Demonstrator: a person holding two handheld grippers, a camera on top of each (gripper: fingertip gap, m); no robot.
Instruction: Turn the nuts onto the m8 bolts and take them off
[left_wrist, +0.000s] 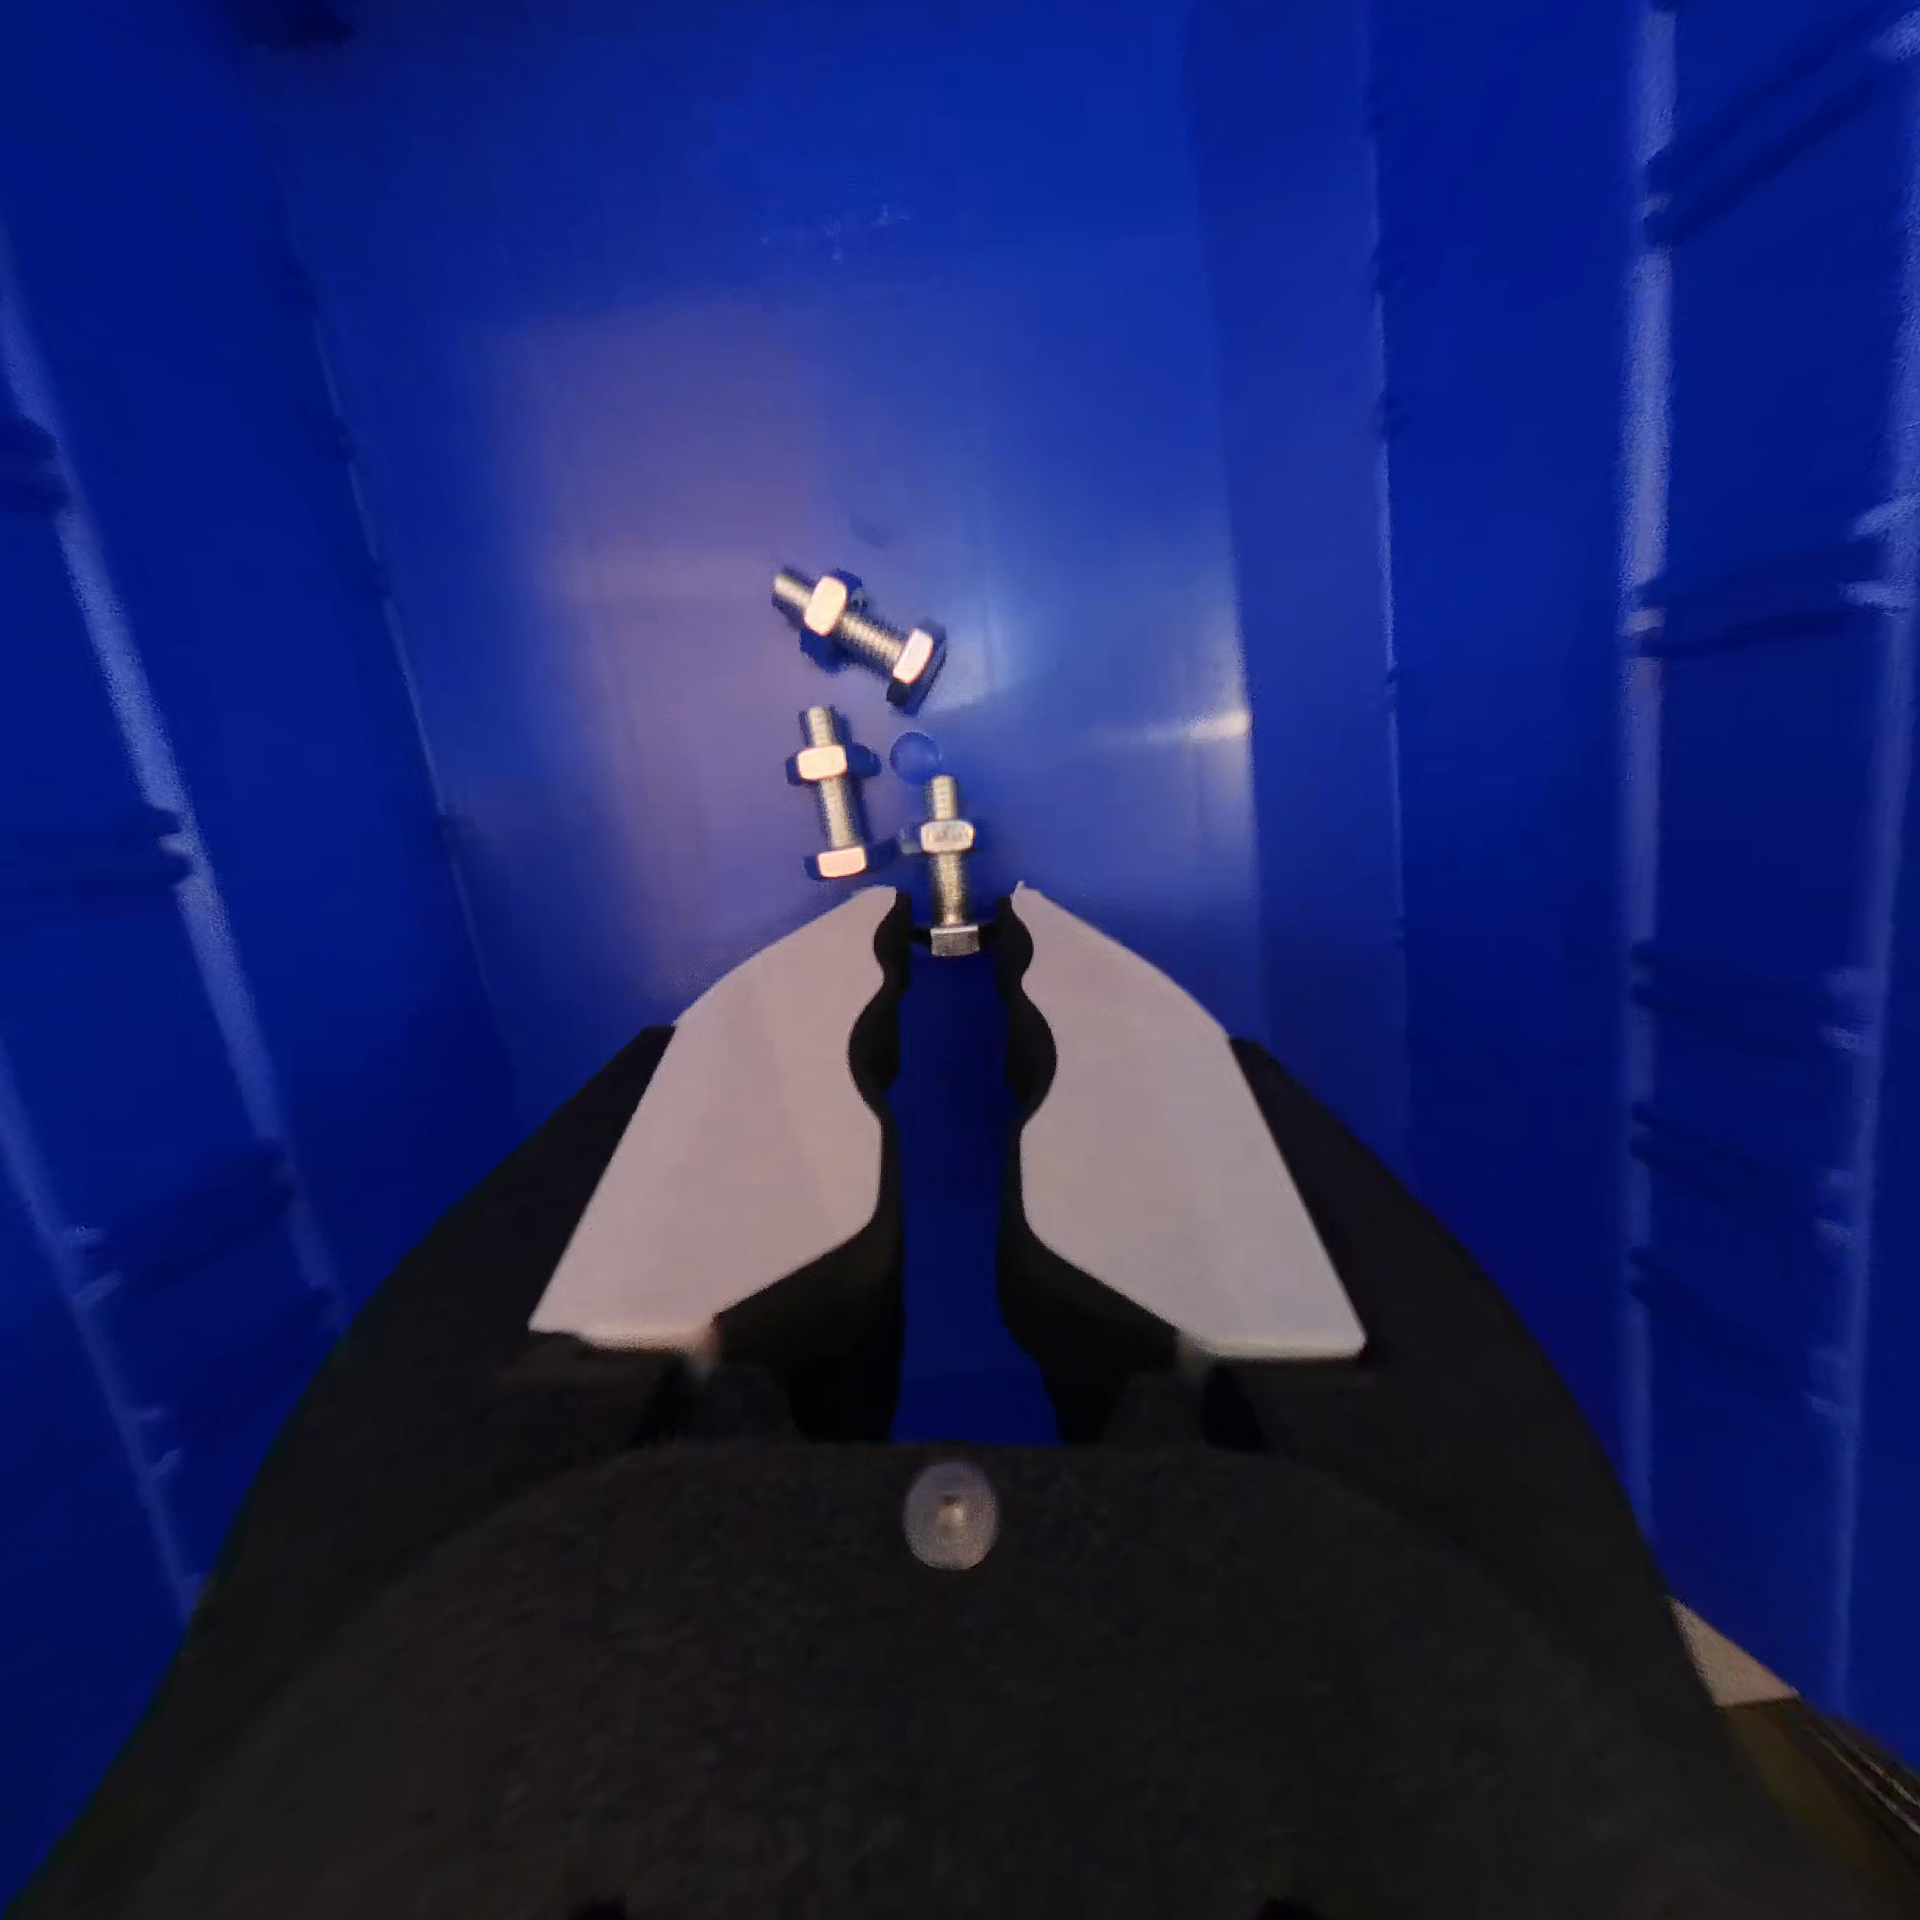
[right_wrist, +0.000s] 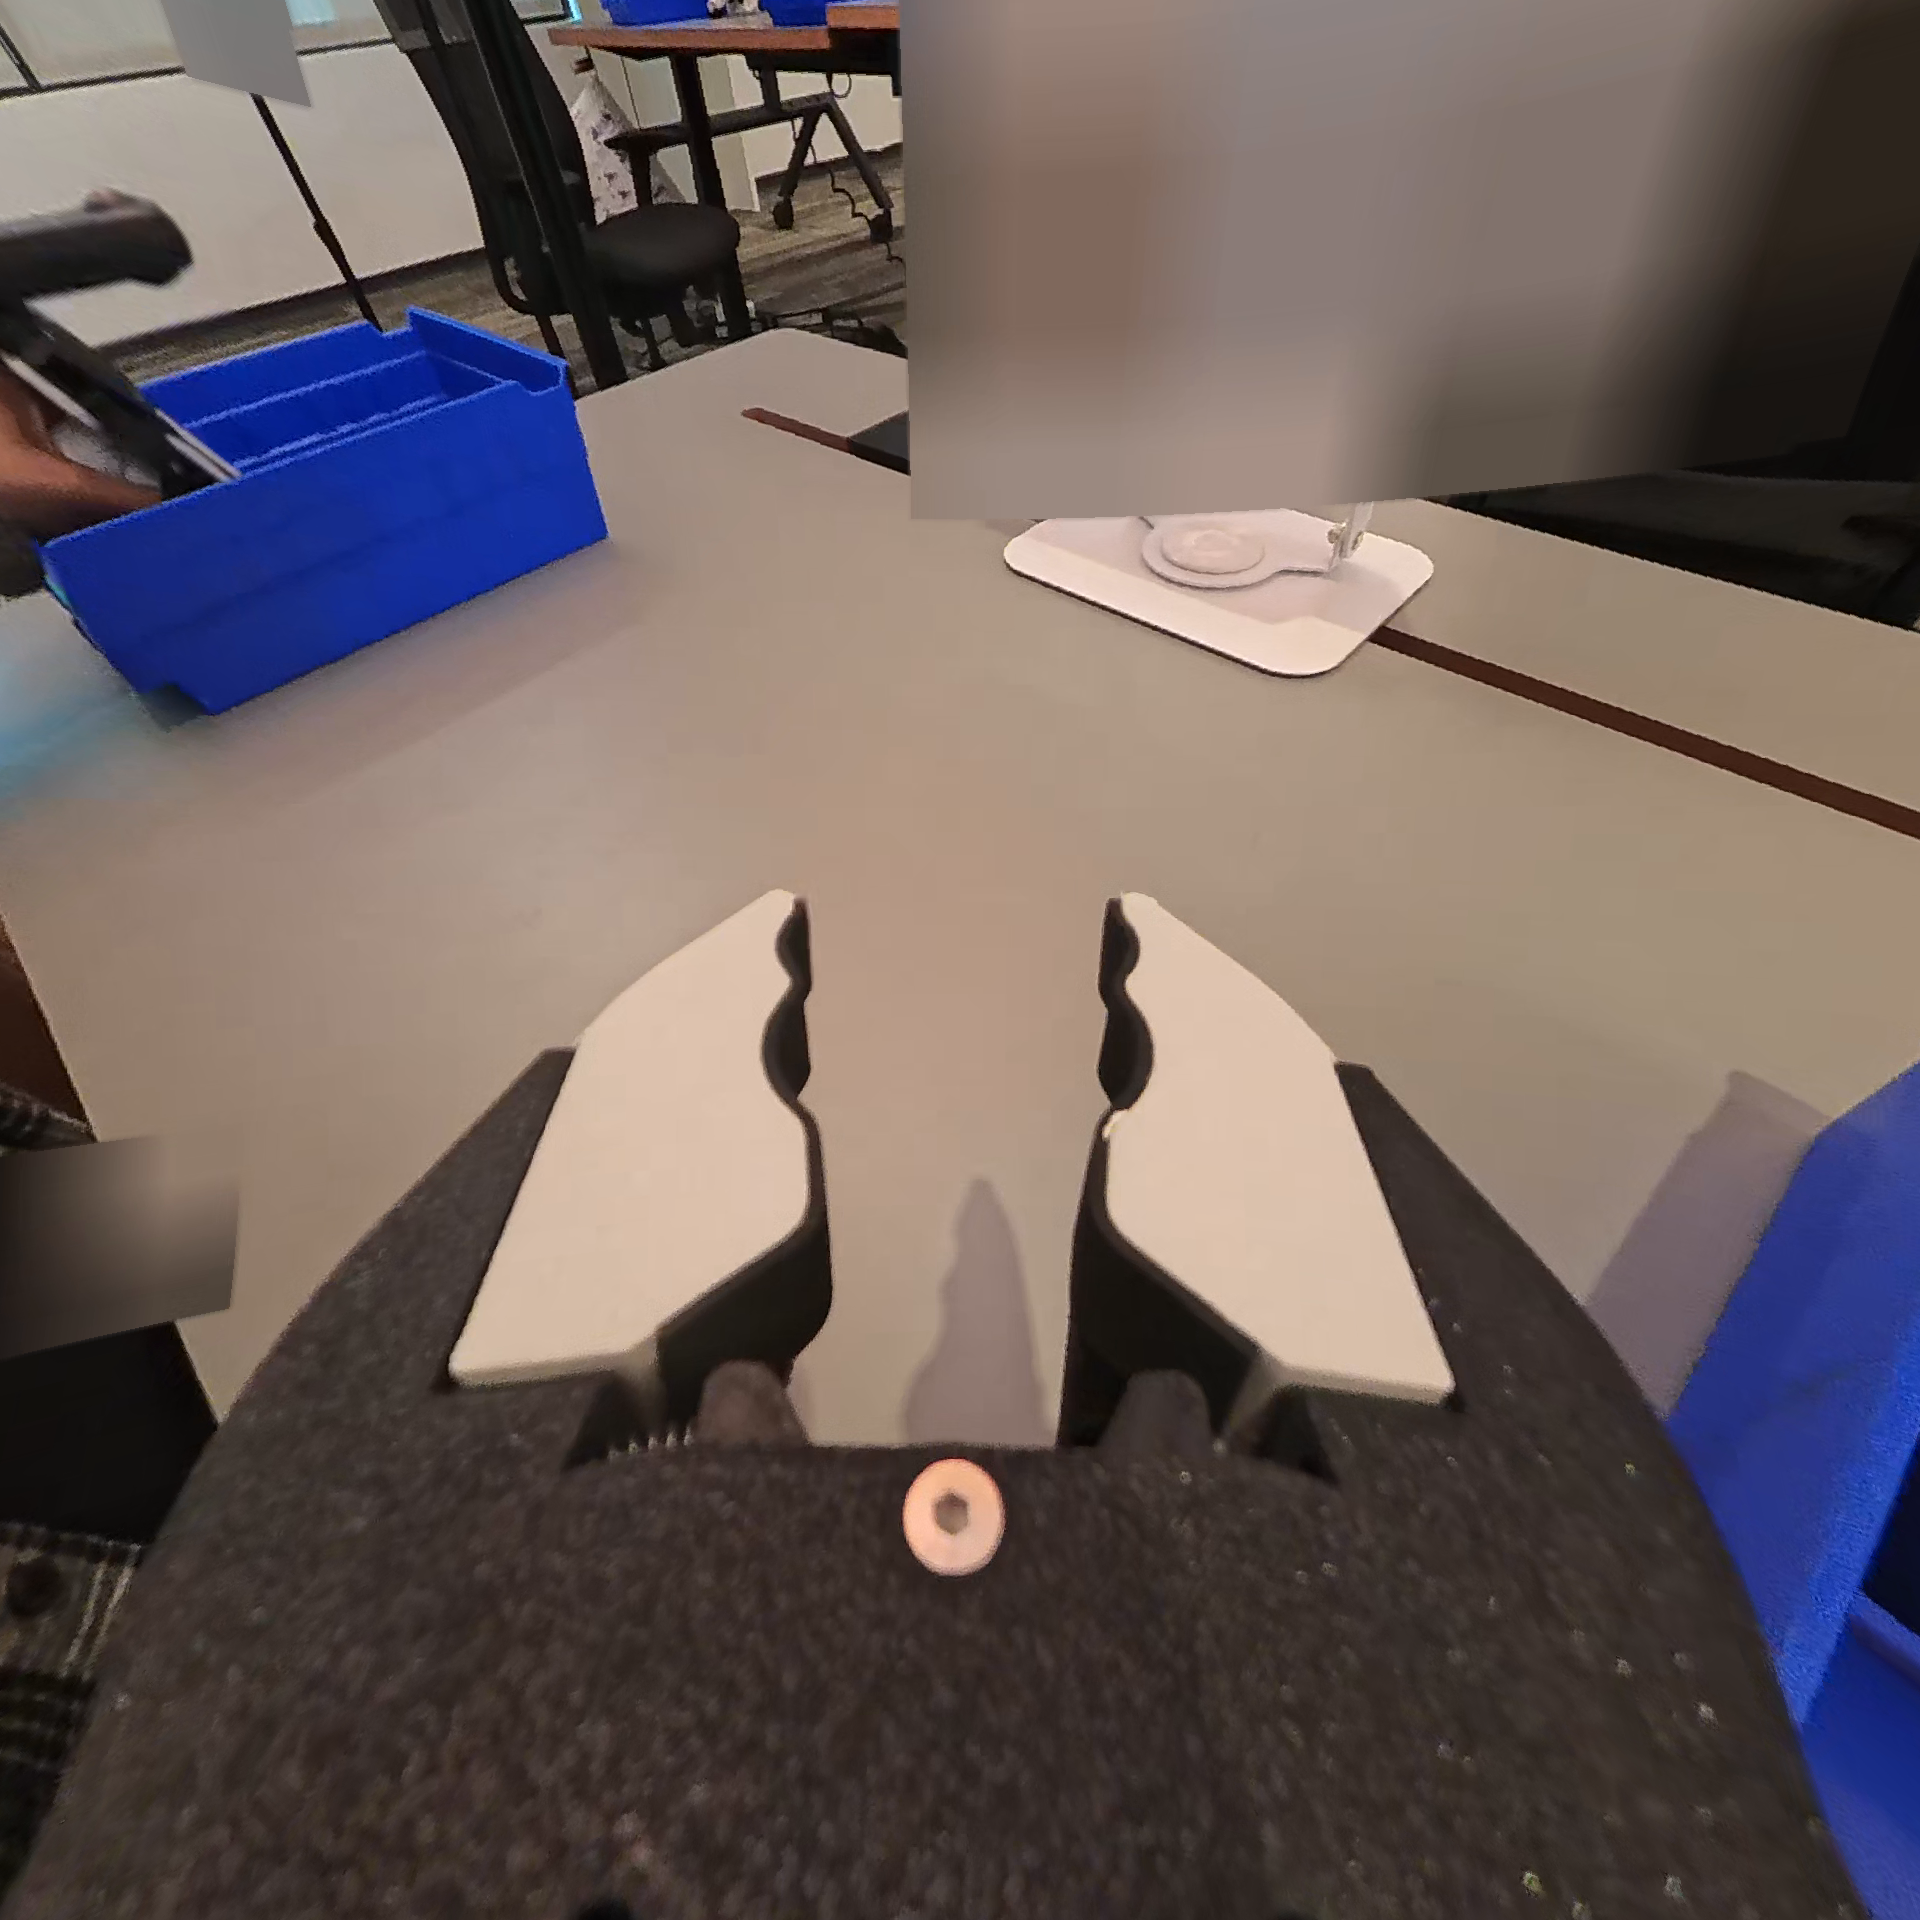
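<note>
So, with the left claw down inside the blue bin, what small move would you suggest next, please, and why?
Probably close the left claw on the nearest bolt. Its head already lies between the fingertips, with blue showing on either side, so nothing is gripped yet. Two more bolts, nuts on, lie just beyond. The right claw waits open over the grey table.

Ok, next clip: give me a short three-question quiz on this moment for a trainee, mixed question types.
1. How many bolts lie on the floor of the blue bin in the left wrist view?
2. True or false: every one of those bolts has a nut threaded on it.
3. Multiple choice: the right gripper is (a) shut on a nut, (b) open over the grey table, (c) inside a bin.

Key
1. Three; the nearest bolt has its head between the left gripper's fingertips, with a gap showing each side.
2. True.
3. b
</note>
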